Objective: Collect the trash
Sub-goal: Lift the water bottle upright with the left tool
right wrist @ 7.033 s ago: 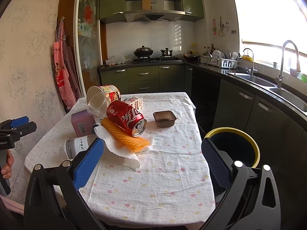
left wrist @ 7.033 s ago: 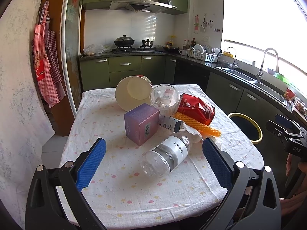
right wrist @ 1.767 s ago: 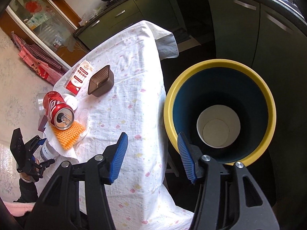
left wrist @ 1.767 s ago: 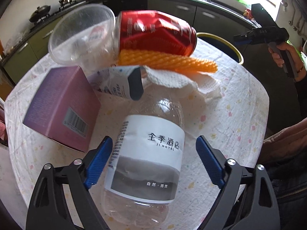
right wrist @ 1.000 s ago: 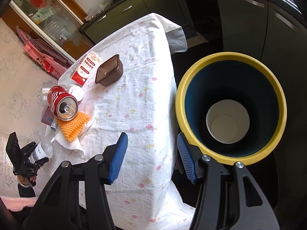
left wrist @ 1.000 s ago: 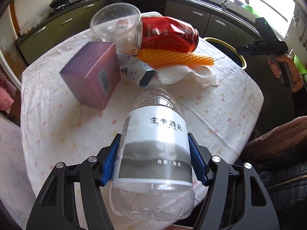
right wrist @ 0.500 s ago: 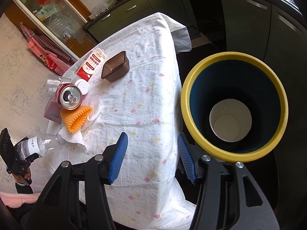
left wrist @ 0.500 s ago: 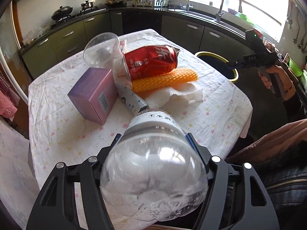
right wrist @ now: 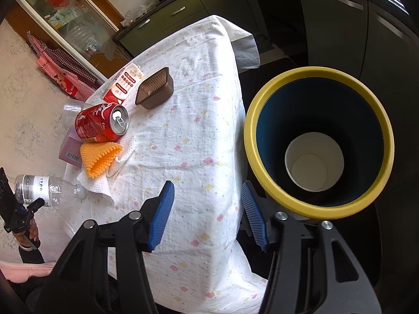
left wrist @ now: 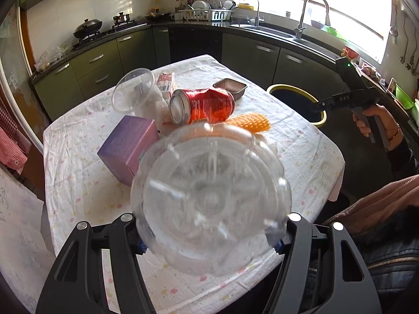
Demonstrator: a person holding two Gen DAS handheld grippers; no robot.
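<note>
- Step in hand, as judged: carry of the plastic bottle (left wrist: 209,204) from the table (left wrist: 301,151) to the bin (right wrist: 318,141), which stands on the floor just off the table's edge, at 2 o'clock in the left wrist view.
- Advice: keep the grip steady on the label band, swing clear of the can (left wrist: 201,106) and the orange sponge (left wrist: 250,123), bring the neck over the yellow rim, release only once the bottle hangs above the opening.
- Left gripper (left wrist: 209,238): jaws about half apart, pressed on both sides of the bottle; its clear base faces the lens, its body is off the cloth.
- Right gripper (right wrist: 207,213): jaws partly apart, nothing between them; it hangs by the bin at 3 o'clock.
- Bin contents: one white paper cup (right wrist: 314,162) at the bottom.
- Trash left on the table: can, sponge, purple box (left wrist: 128,147), clear cup (left wrist: 132,90), brown tray (left wrist: 230,87), carton (right wrist: 123,83).
</note>
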